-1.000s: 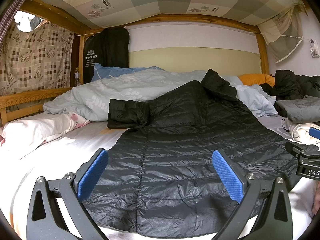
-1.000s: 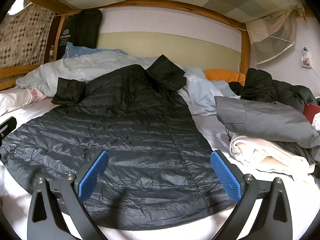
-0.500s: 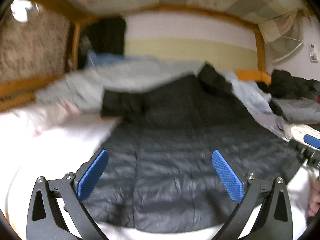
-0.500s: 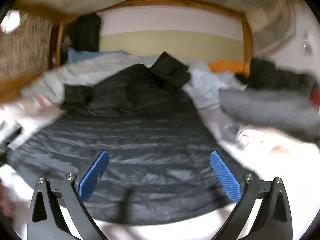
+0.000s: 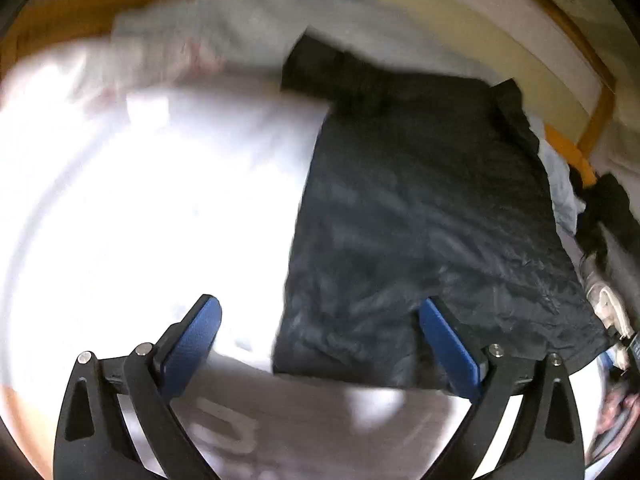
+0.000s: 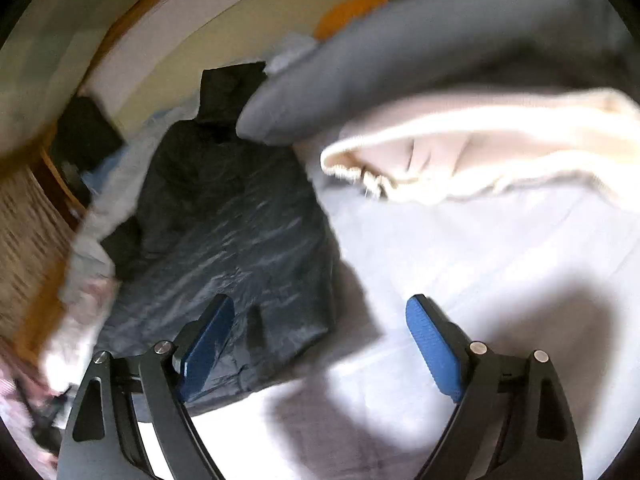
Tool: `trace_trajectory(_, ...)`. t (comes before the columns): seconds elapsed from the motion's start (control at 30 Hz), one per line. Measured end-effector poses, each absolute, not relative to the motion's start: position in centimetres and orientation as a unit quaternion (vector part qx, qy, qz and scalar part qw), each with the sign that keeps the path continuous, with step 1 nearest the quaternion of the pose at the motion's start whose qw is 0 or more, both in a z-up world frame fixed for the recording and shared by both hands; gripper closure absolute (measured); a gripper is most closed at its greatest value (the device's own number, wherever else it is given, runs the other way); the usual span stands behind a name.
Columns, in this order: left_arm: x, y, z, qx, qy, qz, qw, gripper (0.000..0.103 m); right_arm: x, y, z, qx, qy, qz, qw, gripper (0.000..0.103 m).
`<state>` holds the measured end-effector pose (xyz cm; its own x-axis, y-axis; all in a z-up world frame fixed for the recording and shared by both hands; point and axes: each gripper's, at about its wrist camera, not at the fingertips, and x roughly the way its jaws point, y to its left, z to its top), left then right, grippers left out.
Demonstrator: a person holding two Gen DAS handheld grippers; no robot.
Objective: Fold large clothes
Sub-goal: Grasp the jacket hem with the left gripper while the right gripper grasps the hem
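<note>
While both views smear with blur, the left gripper [image 5: 320,344] shows its blue fingers [image 5: 192,344] spread wide, nothing pinched between them; the near left corner of the black puffer jacket [image 5: 420,220] sits in the gap, the right finger over its hem, the left one over bare white bed sheet [image 5: 160,200]. Over on the other side, the right gripper [image 6: 316,344] has its fingers [image 6: 432,348] wide too and they are closing in, with no cloth pressed yet: the jacket's near right corner lies beside the left finger, and shadowed sheet fills the rest of the gap. The jacket itself lies spread flat on the bed, running away toward the headboard, its collar end [image 6: 228,92] at the far side. Just right of it a cream garment [image 6: 480,148] is heaped on the sheet, with a grey garment [image 6: 400,60] piled behind that. Further back, a pale blue duvet [image 5: 240,32] is bunched along the jacket's far left, and an orange pillow [image 6: 352,10] peeks by the wooden bed frame [image 5: 596,120].
</note>
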<state>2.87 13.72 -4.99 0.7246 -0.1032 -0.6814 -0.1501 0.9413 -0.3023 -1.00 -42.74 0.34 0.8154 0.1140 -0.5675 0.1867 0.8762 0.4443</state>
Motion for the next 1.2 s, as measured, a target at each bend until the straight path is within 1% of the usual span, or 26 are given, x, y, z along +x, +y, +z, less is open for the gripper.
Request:
trace_trajectory(0.03,2.8,13.1,-5.1,-0.149,0.365,0.014,0.919,0.005,-0.9,-42.4,0.3,0.240,0.305,-0.010,0.921,0.014)
trace_trajectory(0.07,2.7,12.7,-4.8,-0.144,0.365,0.000,0.920,0.005,-0.8,-42.2,0.2,0.238,0.307,-0.001,0.922,0.021)
trace_trajectory(0.1,2.7,12.5,-4.8,-0.152,0.363,-0.018,0.919,0.005,-0.6,-41.9,-0.1,0.239,0.313,0.016,0.919,0.032)
trace_trajectory(0.17,2.7,12.5,-5.0,-0.169,0.361,-0.038,0.916,0.006,-0.2,-41.0,-0.4,0.233,0.321,0.010,0.918,0.043)
trace_trajectory(0.2,2.6,12.7,-4.9,-0.178,0.359,-0.043,0.915,0.008,-0.1,-40.7,-0.5,0.221,0.324,0.000,0.920,0.056)
trace_trajectory(0.23,2.4,13.0,-4.8,-0.193,0.351,-0.054,0.915,0.016,0.0,-40.4,-0.6,0.215,0.327,0.003,0.920,0.065)
trace_trajectory(0.27,2.3,13.5,-4.8,-0.206,0.347,-0.063,0.913,0.033,0.2,-40.2,-0.7,0.213,0.328,0.006,0.920,0.083)
trace_trajectory(0.3,2.2,14.0,-4.8,-0.220,0.345,-0.067,0.910,0.046,0.1,-40.1,-0.8,0.212,0.327,0.005,0.921,0.093)
trace_trajectory(0.33,2.2,14.3,-5.1,-0.236,0.347,-0.066,0.905,0.082,-0.2,-39.9,-0.7,0.208,0.321,-0.002,0.924,0.095)
trace_trajectory(0.37,2.2,14.7,-5.4,-0.252,0.351,-0.074,0.899,0.098,-0.5,-39.6,-0.4,0.198,0.317,-0.019,0.927,0.097)
trace_trajectory(0.43,1.6,15.0,-5.1,-0.263,0.340,-0.083,0.899,0.098,-0.8,-38.1,0.5,0.151,0.316,-0.049,0.935,0.098)
trace_trajectory(0.5,0.3,14.9,-3.2,-0.245,0.315,-0.072,0.914,0.099,-1.5,-36.6,2.1,0.119,0.296,-0.057,0.946,0.098)
trace_trajectory(0.6,-2.9,15.0,-0.1,-0.242,0.279,-0.058,0.928,0.099,-4.6,-35.4,5.4,0.101,0.251,-0.044,0.962,0.099)
trace_trajectory(0.7,-7.1,14.9,2.6,-0.217,0.237,-0.053,0.945,0.099,-9.3,-34.5,8.4,0.076,0.212,-0.039,0.973,0.099)
trace_trajectory(0.77,-9.3,14.8,4.2,-0.194,0.221,-0.034,0.955,0.099,-12.0,-34.0,9.5,0.067,0.199,-0.036,0.977,0.099)
trace_trajectory(0.9,-11.8,15.1,6.0,-0.178,0.205,-0.010,0.962,0.099,-17.4,-33.5,10.9,0.058,0.180,-0.027,0.982,0.099)
trace_trajectory(1.0,-12.1,14.9,7.6,-0.156,0.193,0.001,0.969,0.099,-19.0,-32.6,12.4,0.044,0.165,-0.021,0.985,0.099)
trace_trajectory(1.07,-11.0,14.6,8.5,-0.132,0.193,0.020,0.972,0.099,-18.6,-31.8,13.4,0.024,0.154,-0.022,0.988,0.099)
trace_trajectory(1.2,-4.8,14.5,9.0,-0.108,0.221,0.051,0.968,0.099,-12.8,-30.8,14.4,-0.015,0.160,-0.037,0.986,0.099)
